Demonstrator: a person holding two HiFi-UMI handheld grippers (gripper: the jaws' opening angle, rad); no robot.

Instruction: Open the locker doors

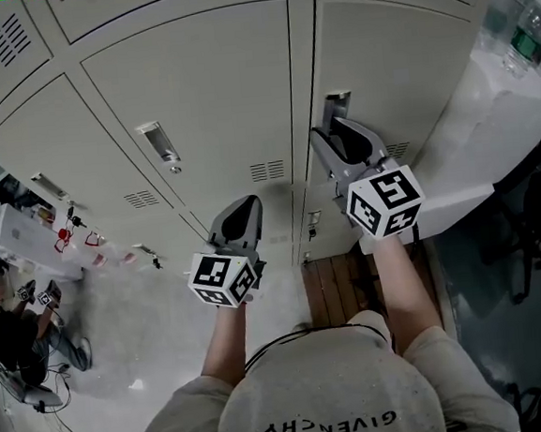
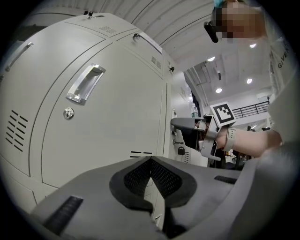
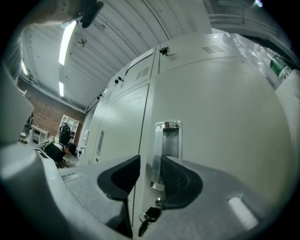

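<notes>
Aiming your open, empty right claw (image 3: pixel 150 169) at the recessed handle (image 3: pixel 171 138), be hooking one jaw inside it; your left claw (image 2: pixel 151 161) is hanging closed and empty.

Two pale grey metal doors, upright, side by side in the locker row, both shut flush. Left door (image 1: pixel 203 85) with recessed chrome left handle (image 1: pixel 160 141) near its left edge. Right door (image 1: pixel 399 67) with right handle (image 1: pixel 336 101) at its left edge, keys (image 3: pixel 147 216) hanging just below.

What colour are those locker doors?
Light grey locker doors, shown best in the head view.
</notes>
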